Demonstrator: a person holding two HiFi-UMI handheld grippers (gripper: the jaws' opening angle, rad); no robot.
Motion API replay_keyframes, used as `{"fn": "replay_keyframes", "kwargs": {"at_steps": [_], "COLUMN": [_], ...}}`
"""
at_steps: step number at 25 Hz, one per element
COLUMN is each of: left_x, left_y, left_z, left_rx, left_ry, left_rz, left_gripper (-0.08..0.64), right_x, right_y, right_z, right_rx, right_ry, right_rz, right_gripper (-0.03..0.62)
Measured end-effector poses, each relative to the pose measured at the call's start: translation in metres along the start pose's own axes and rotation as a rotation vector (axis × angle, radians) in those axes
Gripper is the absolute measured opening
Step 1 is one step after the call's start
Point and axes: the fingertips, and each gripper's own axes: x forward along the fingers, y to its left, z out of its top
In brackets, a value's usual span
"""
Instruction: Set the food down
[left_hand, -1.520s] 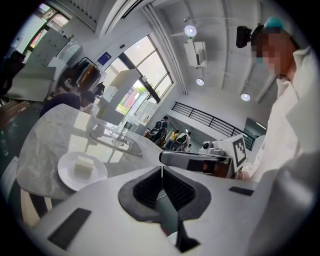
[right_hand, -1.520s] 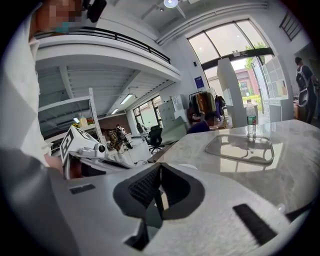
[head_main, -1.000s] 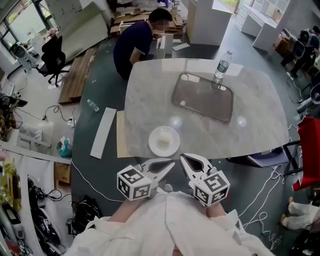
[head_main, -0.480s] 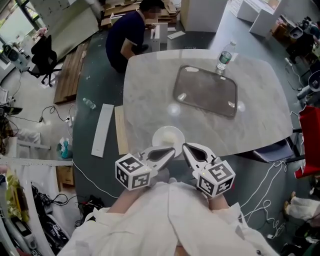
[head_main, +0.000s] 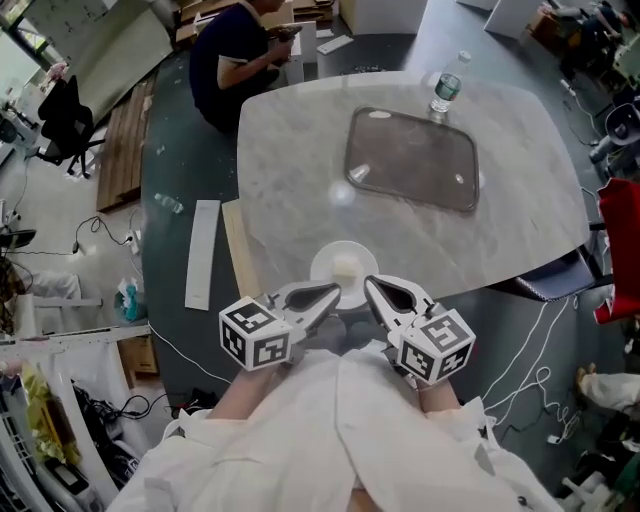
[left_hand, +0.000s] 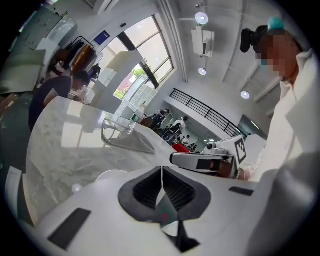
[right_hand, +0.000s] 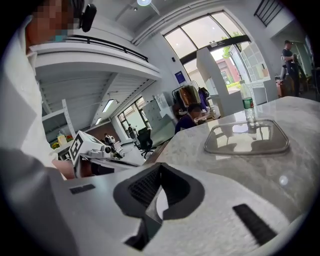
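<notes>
A white plate (head_main: 341, 262) with a pale piece of food (head_main: 347, 268) stands at the near edge of the marble table (head_main: 290, 150). My left gripper (head_main: 336, 291) and right gripper (head_main: 366, 284) hover side by side just in front of the plate, close to my body. Both are shut with nothing between the jaws. The plate's rim (left_hand: 111, 175) peeks over the shut jaws of the left gripper (left_hand: 161, 171) in the left gripper view, and the right gripper's body (left_hand: 202, 161) shows beside it. The right gripper (right_hand: 159, 169) is shut in its own view too.
A grey tray (head_main: 411, 160) lies at the table's far middle, with a water bottle (head_main: 446, 89) behind it. A person in dark clothes (head_main: 228, 60) sits at the far left corner. Boards and cables lie on the floor to the left, and a chair (head_main: 545, 285) stands at the right.
The table and plate have slid nearer in the head view; the plate now sits right at the gripper tips. Both grippers stay shut and keep their spacing.
</notes>
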Motion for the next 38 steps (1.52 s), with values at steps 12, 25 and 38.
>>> {"fn": "replay_keyframes", "kwargs": {"at_steps": [12, 25, 38], "left_x": [0.004, 0.001, 0.017], "left_y": [0.008, 0.031, 0.044], "left_z": [0.005, 0.003, -0.006], "left_rx": [0.003, -0.076, -0.13], "left_ry": [0.001, -0.028, -0.009], "left_rz": [-0.033, 0.073, 0.134], "left_gripper": [0.018, 0.018, 0.018], "right_x": [0.015, 0.019, 0.017], "right_y": [-0.004, -0.022, -0.047], "right_z": [0.006, 0.002, -0.029], "right_rx": [-0.033, -0.043, 0.025], "right_ry": [0.012, 0.083, 0.161], "right_rz": [-0.023, -0.01, -0.026], "right_gripper": [0.002, 0.002, 0.002]}}
